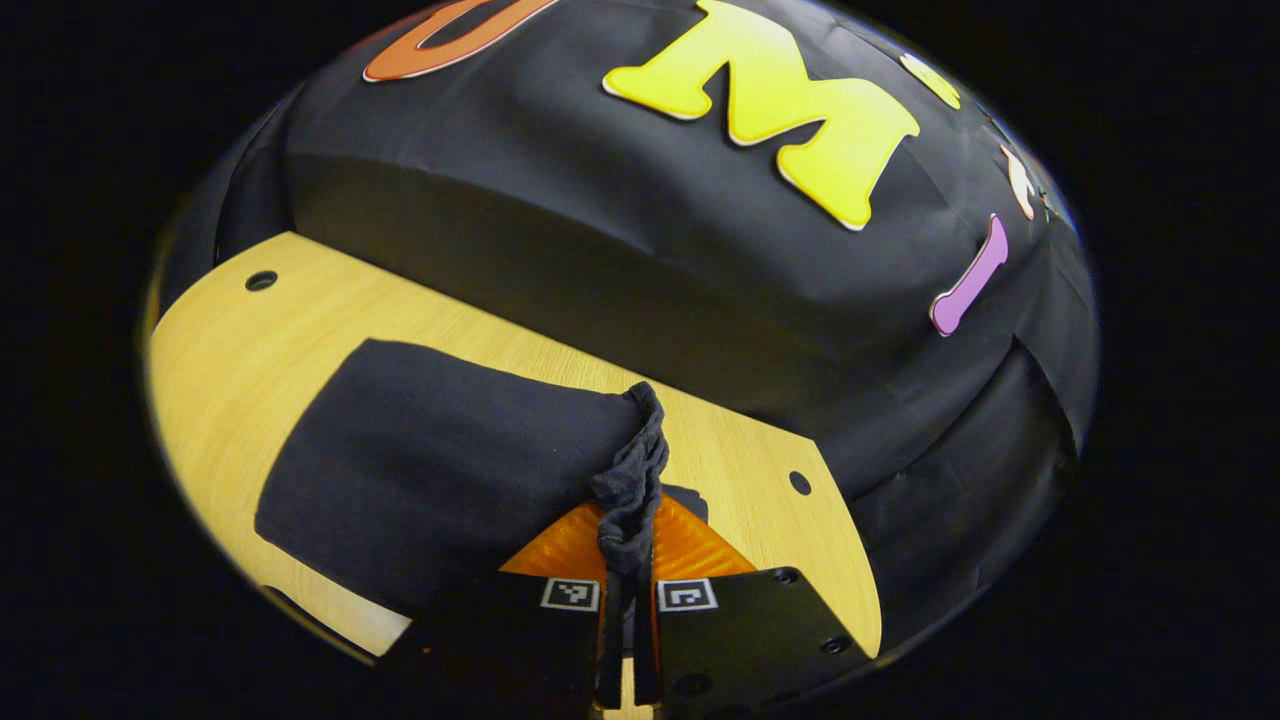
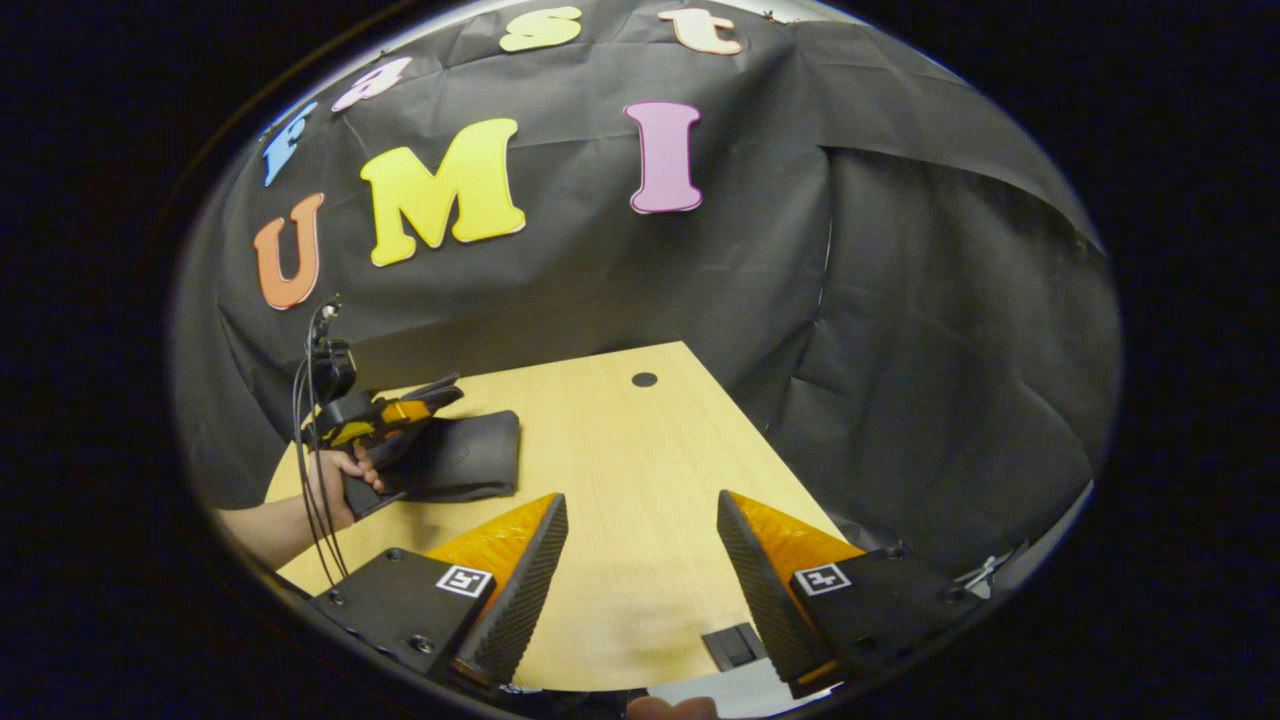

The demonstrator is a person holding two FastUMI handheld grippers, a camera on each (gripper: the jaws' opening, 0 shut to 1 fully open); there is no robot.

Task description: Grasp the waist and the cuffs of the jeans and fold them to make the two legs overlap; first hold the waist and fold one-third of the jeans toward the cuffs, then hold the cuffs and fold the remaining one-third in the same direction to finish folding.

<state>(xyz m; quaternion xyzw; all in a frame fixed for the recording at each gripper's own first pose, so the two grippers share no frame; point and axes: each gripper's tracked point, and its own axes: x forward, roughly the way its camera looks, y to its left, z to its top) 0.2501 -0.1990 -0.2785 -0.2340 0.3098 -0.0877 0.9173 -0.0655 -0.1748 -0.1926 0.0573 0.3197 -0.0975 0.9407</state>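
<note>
The dark jeans (image 1: 430, 460) lie folded into a compact block on the wooden table (image 1: 230, 350). One bunched edge of the cloth (image 1: 632, 490) rises from the block and runs between the orange fingers of my left gripper (image 1: 628, 545), which is shut on it. In the right gripper view the same folded jeans (image 2: 465, 455) lie at the table's far left, with the left gripper (image 2: 420, 400) and the hand holding it (image 2: 335, 480) at them. My right gripper (image 2: 640, 545) hangs open above bare table, well to the right of the jeans, nothing between its ridged fingers (image 2: 525, 570).
Black cloth walls close the booth behind and beside the table (image 2: 640, 480). Round holes mark the tabletop near its corners (image 2: 645, 380). A small dark fitting (image 2: 735, 645) sits at the table's near edge. Cables (image 2: 310, 450) hang from the left gripper.
</note>
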